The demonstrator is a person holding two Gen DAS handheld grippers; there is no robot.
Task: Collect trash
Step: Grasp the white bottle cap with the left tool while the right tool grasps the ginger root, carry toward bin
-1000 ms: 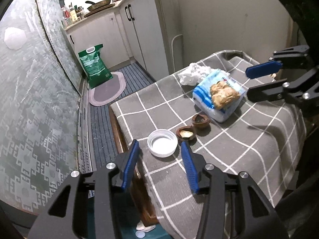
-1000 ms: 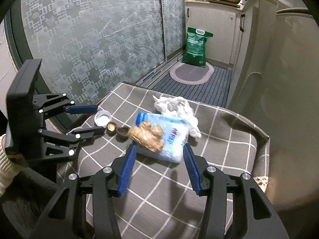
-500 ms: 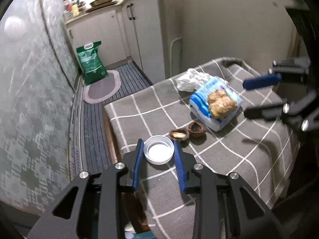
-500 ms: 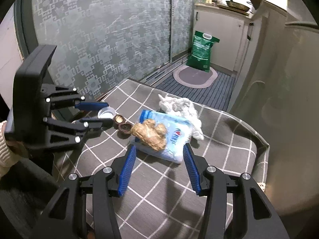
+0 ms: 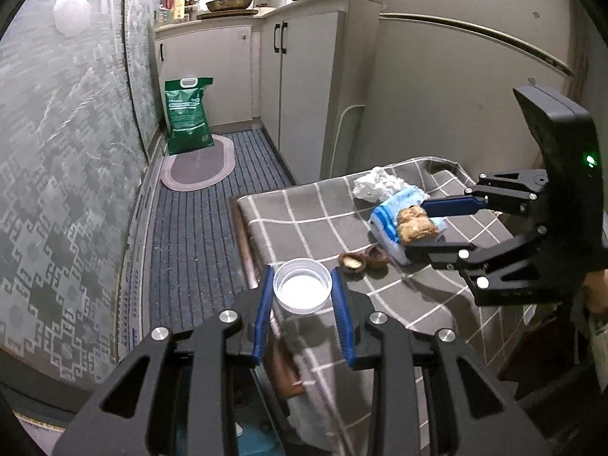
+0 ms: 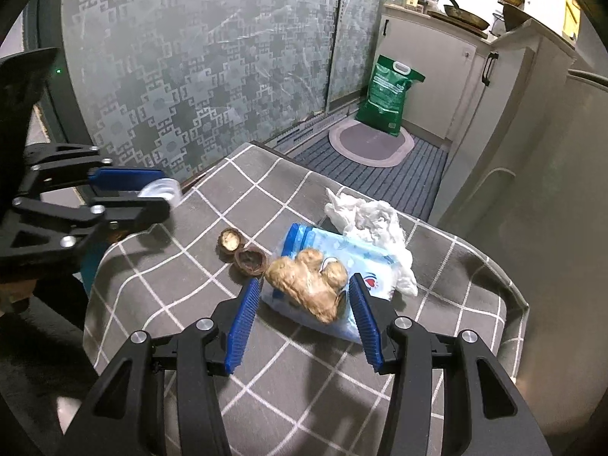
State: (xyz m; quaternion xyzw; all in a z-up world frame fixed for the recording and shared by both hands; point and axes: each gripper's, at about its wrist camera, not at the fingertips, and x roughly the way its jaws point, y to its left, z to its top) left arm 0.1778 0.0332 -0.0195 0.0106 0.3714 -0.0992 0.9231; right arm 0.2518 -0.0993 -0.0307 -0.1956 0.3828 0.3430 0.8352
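A white plastic lid hangs just past the table's edge, above the floor, and my left gripper is shut on it. The right wrist view shows that left gripper at the left with the lid at its tips. On the grey checked cloth lie two walnut shell halves, a blue tissue packet with a ginger root on top, and a crumpled white tissue. My right gripper is open, with its pads either side of the ginger and apart from it.
A teal container sits on the floor below the table edge under the left gripper. A green bag and an oval mat lie on the striped floor beyond. A frosted glass door runs along the left, with cabinets on the right.
My left gripper closed on the white lid, lifted it off the cloth and drew it back past the table edge. My right gripper moved in closer over the ginger, still open.
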